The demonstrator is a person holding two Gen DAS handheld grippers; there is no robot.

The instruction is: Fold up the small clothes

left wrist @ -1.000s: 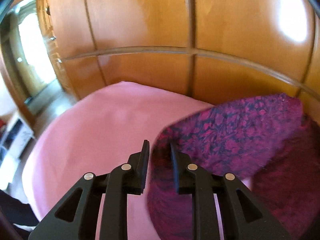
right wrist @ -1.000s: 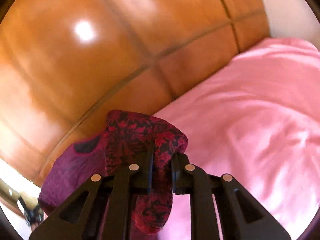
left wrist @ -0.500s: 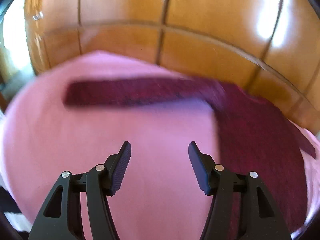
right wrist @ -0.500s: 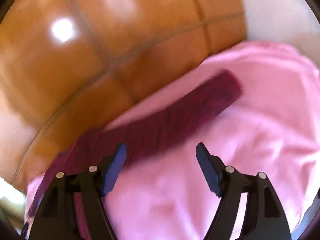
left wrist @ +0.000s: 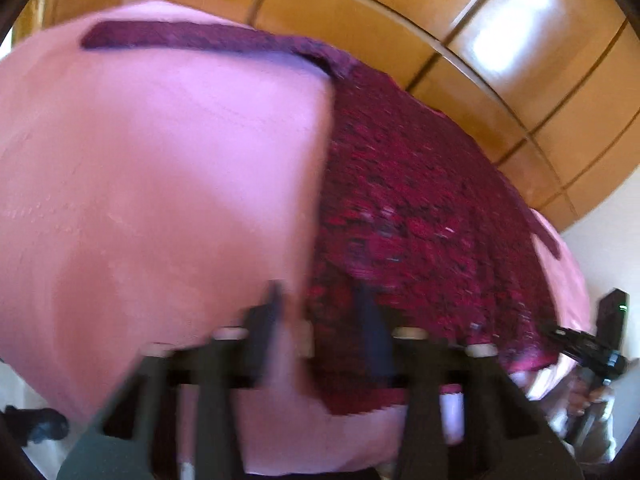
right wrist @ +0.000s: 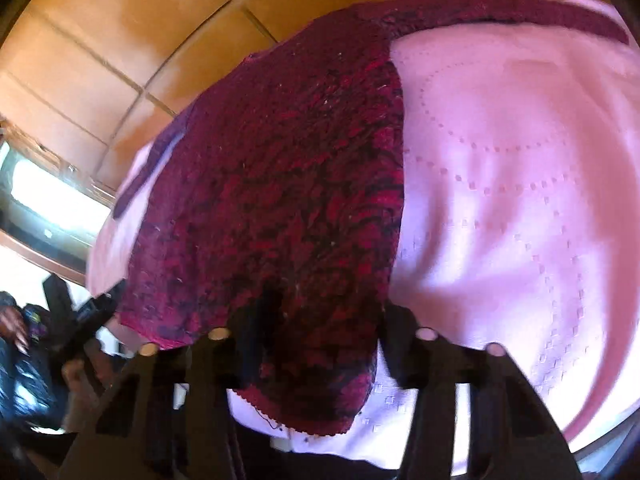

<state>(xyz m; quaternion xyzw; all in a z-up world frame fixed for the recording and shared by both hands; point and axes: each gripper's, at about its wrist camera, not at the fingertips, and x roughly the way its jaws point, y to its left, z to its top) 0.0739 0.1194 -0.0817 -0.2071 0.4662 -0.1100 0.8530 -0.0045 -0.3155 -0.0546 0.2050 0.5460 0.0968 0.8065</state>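
While both hands dip toward near hem, left gripper [left wrist: 320, 312] jaws closing over garment [left wrist: 420, 208] left edge, right gripper [right wrist: 324, 320] jaws closing over hem; whether pads pinch cloth yet, cannot tell. A second ago garment hung clamped in air; now released, spread flat on pink bedsheet [left wrist: 140, 184], sleeve [left wrist: 200, 38] stretched sideways. Likely regrasp for first fold.

Bright daylight, panel glare [left wrist: 508, 36], heavy motion blur, fisheye warp.
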